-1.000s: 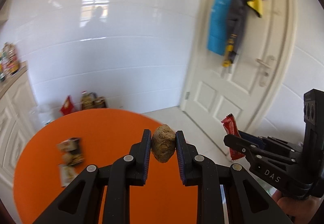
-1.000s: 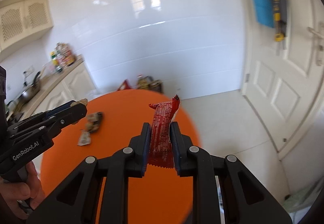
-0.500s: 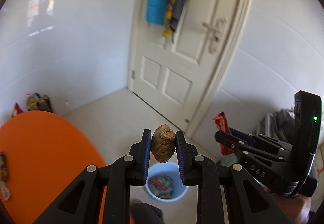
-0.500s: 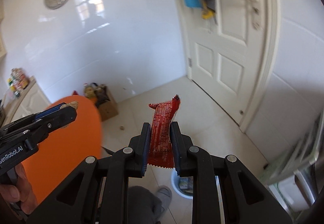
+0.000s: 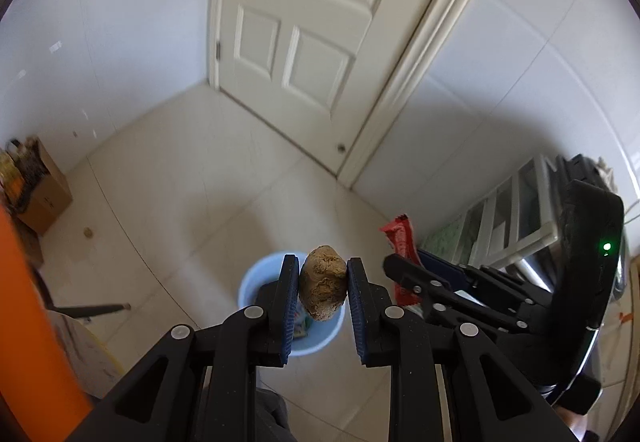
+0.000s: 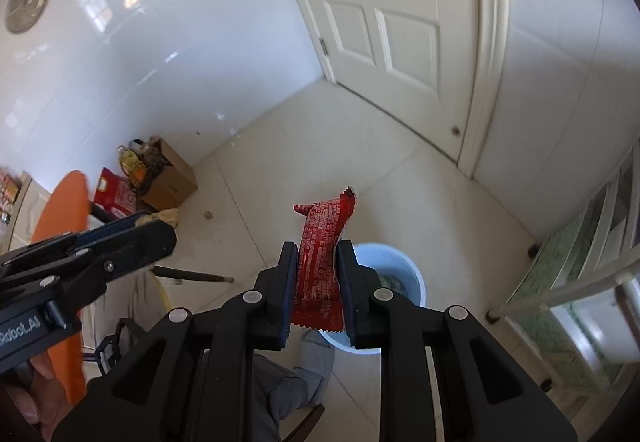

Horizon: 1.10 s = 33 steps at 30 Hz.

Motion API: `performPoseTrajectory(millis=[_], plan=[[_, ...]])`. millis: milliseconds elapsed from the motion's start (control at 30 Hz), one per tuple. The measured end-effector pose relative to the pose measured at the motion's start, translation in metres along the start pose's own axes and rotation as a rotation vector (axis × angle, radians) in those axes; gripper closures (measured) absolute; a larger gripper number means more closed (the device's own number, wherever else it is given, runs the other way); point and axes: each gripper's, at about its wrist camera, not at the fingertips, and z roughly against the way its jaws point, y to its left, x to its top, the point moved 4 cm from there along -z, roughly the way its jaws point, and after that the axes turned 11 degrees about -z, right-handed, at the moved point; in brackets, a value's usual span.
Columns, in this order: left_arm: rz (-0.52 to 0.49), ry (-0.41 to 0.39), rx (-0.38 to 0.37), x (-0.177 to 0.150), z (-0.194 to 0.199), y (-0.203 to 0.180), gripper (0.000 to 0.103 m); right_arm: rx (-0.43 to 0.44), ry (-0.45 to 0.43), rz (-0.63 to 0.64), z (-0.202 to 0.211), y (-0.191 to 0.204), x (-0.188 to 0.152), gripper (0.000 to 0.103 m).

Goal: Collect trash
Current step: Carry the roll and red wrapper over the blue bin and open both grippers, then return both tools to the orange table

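Note:
My left gripper (image 5: 323, 284) is shut on a brown crumpled lump (image 5: 322, 283) and holds it in the air above a light blue bin (image 5: 256, 274) on the floor. My right gripper (image 6: 317, 270) is shut on a red snack wrapper (image 6: 322, 254) and holds it upright, with the same blue bin (image 6: 404, 266) just behind and below it. The right gripper with the wrapper (image 5: 400, 238) shows to the right in the left wrist view. The left gripper with the lump (image 6: 162, 217) shows at the left in the right wrist view. The bin holds some trash.
The orange table edge (image 5: 24, 302) is at the left. A cardboard box (image 6: 170, 178) with bottles stands by the white wall. A white door (image 5: 304, 42) is ahead. A white rack (image 6: 592, 270) stands at the right. The person's grey trouser leg (image 6: 288, 382) is below.
Both grippers have swung away from the orange table and tilted down toward the floor. The blue bin now sits right under and behind their loads. Both still hold their items.

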Motion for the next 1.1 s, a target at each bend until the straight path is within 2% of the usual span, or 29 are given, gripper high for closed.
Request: performPoseTrajectory(millis=[133, 200, 233, 267, 300, 333, 367, 467, 533, 600, 733, 867, 1000, 1100], plan=[[0.008, 0.082, -0.013, 0.017, -0.046, 0.004, 0.082, -0.019, 0.055, -0.040, -0.034, -0.018, 0.001, 0.080], [0.003, 0.114, 0.006, 0.041, -0.071, 0.002, 0.074, -0.029, 0.080, -0.069, -0.049, -0.029, 0.001, 0.077], [0.003, 0.129, 0.004, 0.045, -0.078, 0.002, 0.059, -0.037, 0.090, -0.081, -0.055, -0.032, 0.001, 0.073], [0.004, 0.137, 0.004, 0.052, -0.086, 0.000, 0.042, -0.040, 0.099, -0.093, -0.059, -0.035, 0.001, 0.059], [0.009, 0.137, 0.013, 0.056, -0.089, 0.001, 0.035, -0.038, 0.104, -0.104, -0.063, -0.038, 0.000, 0.045], [0.011, 0.128, 0.023, 0.058, -0.091, 0.002, 0.029, -0.034, 0.103, -0.115, -0.064, -0.040, 0.000, 0.039], [0.013, 0.117, 0.037, 0.062, -0.092, 0.003, 0.026, -0.032, 0.097, -0.125, -0.064, -0.042, 0.000, 0.031], [0.022, 0.118, 0.070, 0.058, -0.087, 0.006, 0.023, -0.034, 0.087, -0.140, -0.062, -0.045, 0.000, 0.026], [0.019, 0.107, 0.100, 0.057, -0.080, 0.006, 0.022, -0.041, 0.074, -0.147, -0.057, -0.045, 0.001, 0.016], [0.010, 0.083, 0.136, 0.055, -0.068, 0.003, 0.020, -0.057, 0.049, -0.157, -0.049, -0.045, 0.002, 0.000], [-0.005, 0.015, 0.206, 0.037, -0.032, -0.007, 0.010, -0.077, 0.015, -0.163, -0.031, -0.039, 0.007, 0.000], [-0.003, -0.061, 0.244, 0.019, 0.006, -0.017, 0.009, -0.068, -0.024, -0.140, -0.006, -0.021, 0.009, 0.000], [0.024, -0.154, 0.270, -0.005, 0.060, -0.019, 0.009, -0.033, -0.079, -0.097, 0.029, 0.009, 0.011, 0.000], [0.046, -0.216, 0.280, -0.039, 0.115, -0.011, 0.005, 0.002, -0.129, -0.050, 0.058, 0.041, 0.011, 0.000]])
